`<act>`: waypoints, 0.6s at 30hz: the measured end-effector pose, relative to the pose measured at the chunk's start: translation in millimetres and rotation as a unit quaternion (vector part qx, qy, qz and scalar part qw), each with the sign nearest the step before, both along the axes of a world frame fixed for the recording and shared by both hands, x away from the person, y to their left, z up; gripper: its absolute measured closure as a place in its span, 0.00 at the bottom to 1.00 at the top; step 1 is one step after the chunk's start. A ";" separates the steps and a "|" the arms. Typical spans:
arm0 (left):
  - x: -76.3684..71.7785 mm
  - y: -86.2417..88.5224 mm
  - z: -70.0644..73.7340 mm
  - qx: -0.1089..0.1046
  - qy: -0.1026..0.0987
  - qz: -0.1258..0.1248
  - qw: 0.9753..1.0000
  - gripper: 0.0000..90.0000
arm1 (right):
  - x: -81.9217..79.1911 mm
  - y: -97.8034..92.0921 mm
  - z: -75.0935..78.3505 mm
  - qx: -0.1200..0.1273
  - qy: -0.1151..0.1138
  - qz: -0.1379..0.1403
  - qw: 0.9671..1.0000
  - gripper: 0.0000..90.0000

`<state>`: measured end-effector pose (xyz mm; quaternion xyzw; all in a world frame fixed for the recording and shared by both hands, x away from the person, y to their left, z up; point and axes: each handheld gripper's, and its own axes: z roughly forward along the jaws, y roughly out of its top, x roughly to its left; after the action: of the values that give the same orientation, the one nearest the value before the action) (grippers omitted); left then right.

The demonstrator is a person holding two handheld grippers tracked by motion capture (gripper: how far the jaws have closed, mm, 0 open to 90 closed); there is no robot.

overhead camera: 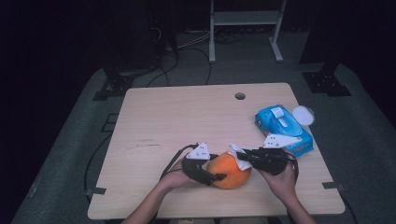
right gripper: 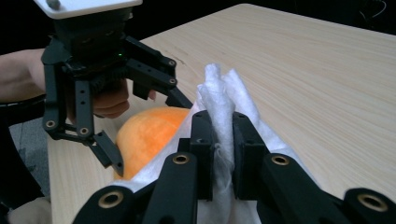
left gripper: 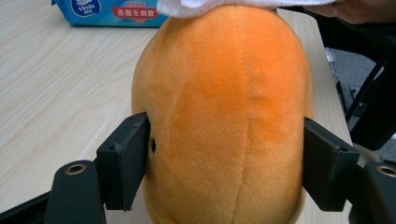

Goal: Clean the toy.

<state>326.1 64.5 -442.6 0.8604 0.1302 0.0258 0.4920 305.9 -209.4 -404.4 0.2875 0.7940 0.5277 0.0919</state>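
Wipe (right gripper: pixel 224 100) pinched in right claw (right gripper: pixel 223 140) partly hides plush orange (overhead camera: pixel 228 170).

Left hand-held gripper (overhead camera: pixel 212 173) spread wide, right hand-held gripper (overhead camera: pixel 243 156) apparently clamped.

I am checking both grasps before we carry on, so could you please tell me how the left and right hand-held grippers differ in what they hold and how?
The left hand-held gripper clamps the orange plush toy from both sides, jaws spread wide; the right hand-held gripper pinches a white wipe, jaws nearly together. The toy rests on the table; the wipe lies on top of the toy. Both are shut on something soft.
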 end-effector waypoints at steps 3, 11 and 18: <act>2.2 1.5 0.1 -0.002 0.005 0.001 1.000 0.29 | 3.6 -5.4 -2.4 0.000 0.003 -0.012 1.000 0.89; 6.0 7.3 2.2 -0.013 0.013 0.012 1.000 0.33 | 8.5 -22.3 -8.4 0.001 0.011 -0.042 0.999 0.89; 4.9 6.3 2.6 -0.016 0.012 0.011 1.000 0.34 | -3.6 1.8 -1.9 0.015 -0.007 -0.006 1.000 0.88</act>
<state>331.0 70.7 -440.0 0.8513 0.1465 0.0188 0.5035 302.4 -207.7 -406.3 0.2899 0.7838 0.5408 0.0960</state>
